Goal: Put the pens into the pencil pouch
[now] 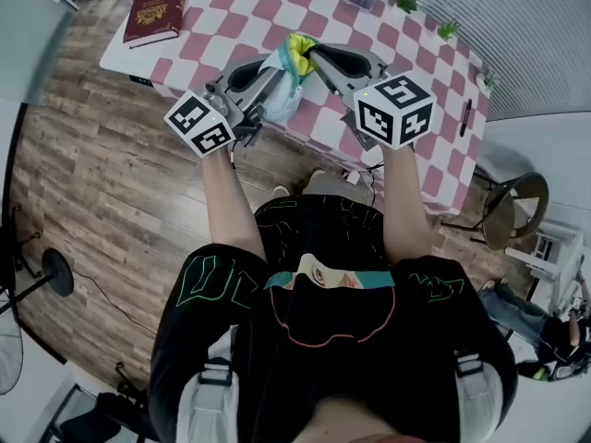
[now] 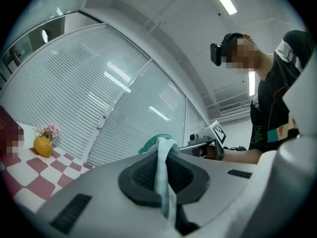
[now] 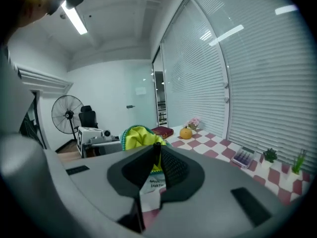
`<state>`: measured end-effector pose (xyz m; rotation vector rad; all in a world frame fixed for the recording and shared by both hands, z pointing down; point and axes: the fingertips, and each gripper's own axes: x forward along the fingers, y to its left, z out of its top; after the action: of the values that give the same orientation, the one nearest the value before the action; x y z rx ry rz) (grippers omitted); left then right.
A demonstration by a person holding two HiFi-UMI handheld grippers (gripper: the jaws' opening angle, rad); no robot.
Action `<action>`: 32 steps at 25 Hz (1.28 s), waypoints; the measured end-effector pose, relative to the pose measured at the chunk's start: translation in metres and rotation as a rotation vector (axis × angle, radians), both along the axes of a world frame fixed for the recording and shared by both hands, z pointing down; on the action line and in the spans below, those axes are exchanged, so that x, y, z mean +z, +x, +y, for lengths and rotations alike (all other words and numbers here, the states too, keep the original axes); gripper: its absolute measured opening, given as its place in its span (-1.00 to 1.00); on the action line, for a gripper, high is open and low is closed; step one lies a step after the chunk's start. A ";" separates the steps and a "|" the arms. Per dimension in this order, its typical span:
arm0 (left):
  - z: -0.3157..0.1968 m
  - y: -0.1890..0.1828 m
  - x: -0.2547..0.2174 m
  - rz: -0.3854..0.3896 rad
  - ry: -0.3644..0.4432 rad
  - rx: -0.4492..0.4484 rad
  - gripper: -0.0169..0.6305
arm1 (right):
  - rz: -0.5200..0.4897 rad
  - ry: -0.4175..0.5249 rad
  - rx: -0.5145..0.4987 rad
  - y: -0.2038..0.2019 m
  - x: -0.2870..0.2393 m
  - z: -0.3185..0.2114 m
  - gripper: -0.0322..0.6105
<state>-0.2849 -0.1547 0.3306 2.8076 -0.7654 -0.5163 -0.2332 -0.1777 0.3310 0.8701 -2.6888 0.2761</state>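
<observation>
Pouch point(image 1: 288, 79): light blue w/ yellow lining, held up over table point(image 1: 406, 77) edge, btwn both grippers.
Pen point(image 3: 156, 150): black, upright in R gripper's jaws, at pouch mouth.
L gripper point(image 2: 161, 163): clamped on pouch fabric.
R gripper point(image 3: 154, 166): closed on pen.
2nd pen point(image 1: 466, 116): black, lying on checked cloth at right, well apart from pouch.
Book point(image 1: 157, 10): red, table's left end.
</observation>
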 end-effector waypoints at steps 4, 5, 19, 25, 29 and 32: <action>-0.001 0.001 -0.003 0.043 0.006 0.013 -0.95 | 0.042 -0.011 0.017 0.006 0.007 -0.001 -0.75; -0.001 0.002 -0.003 0.056 0.004 0.020 -0.95 | 0.042 -0.011 0.025 0.008 0.007 -0.001 -0.75; -0.011 0.083 0.018 0.057 -0.063 0.196 -0.95 | -0.130 0.034 0.317 0.117 -0.003 -0.014 -0.75; -0.017 0.149 0.025 0.030 -0.094 0.295 -0.95 | -0.178 0.020 0.523 0.210 -0.002 -0.016 -0.89; -0.015 0.205 0.029 -0.015 -0.107 0.377 -0.95 | -0.192 0.012 0.630 0.273 0.002 -0.014 -0.89; -0.016 0.242 0.029 -0.030 -0.116 0.423 -0.95 | -0.177 -0.002 0.689 0.314 0.007 -0.012 -0.89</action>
<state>-0.0433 -0.1704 0.3593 2.7565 -0.1836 -0.3431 0.0806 -0.1900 0.3380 1.8254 -2.4337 0.5192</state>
